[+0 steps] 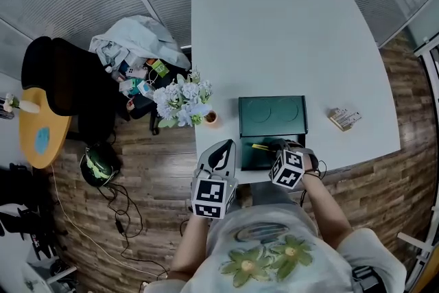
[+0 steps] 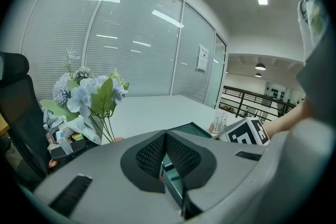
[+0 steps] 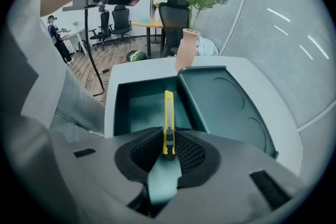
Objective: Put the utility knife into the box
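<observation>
A dark green box (image 1: 255, 156) lies open at the near edge of the white table (image 1: 288, 31), its lid (image 1: 272, 114) laid back flat behind the tray. My right gripper (image 1: 273, 147) is shut on a yellow utility knife (image 1: 260, 146) and holds it over the tray. In the right gripper view the knife (image 3: 168, 118) sticks out forward from between the pads of the right gripper (image 3: 168, 139), above the box (image 3: 139, 107) and beside the lid (image 3: 223, 105). My left gripper (image 1: 222, 147) hovers by the table's left front corner, shut and empty; its tips (image 2: 165, 136) meet.
A vase of pale blue flowers (image 1: 184, 103) stands at the table's left edge, close to the left gripper. A small packet (image 1: 344, 118) lies to the right of the box. Left of the table are a black chair (image 1: 65, 79), a pile of clothes (image 1: 137, 44) and a yellow round table (image 1: 41, 134).
</observation>
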